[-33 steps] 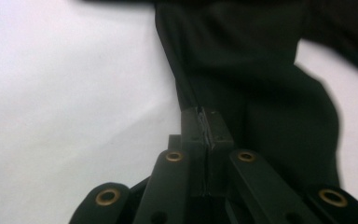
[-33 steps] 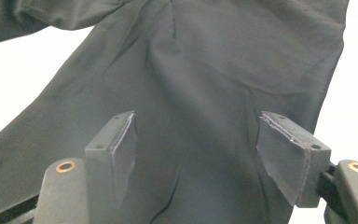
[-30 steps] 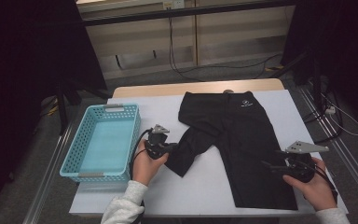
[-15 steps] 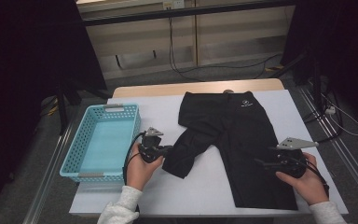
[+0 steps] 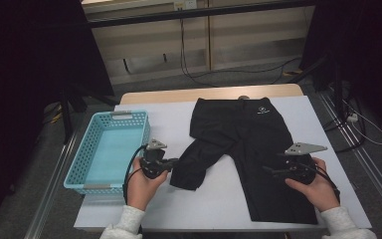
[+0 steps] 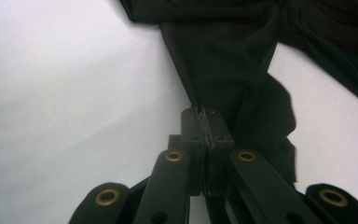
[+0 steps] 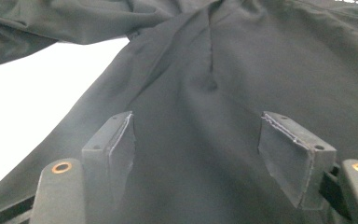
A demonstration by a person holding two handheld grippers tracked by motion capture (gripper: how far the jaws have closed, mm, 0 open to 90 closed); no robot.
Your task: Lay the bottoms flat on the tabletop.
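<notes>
Black shorts [image 5: 248, 149] lie flat on the white desk [image 5: 219, 199] beside a blue basket [image 5: 110, 149]. Left tongs [image 6: 206, 133] pinch one bunched leg hem; folding seems underway. Right tongs [image 7: 209, 149] gape above the other leg, gripping nothing; next they should clamp it.

From above the person's edge, the high view looks forward and down across the white table [image 5: 229, 199], far enough back to take in the floor beyond. Each gripper view rides low and close along its own jaws. All three share the black shorts [image 5: 248, 139] [image 6: 242, 70] [image 7: 242, 70].
</notes>
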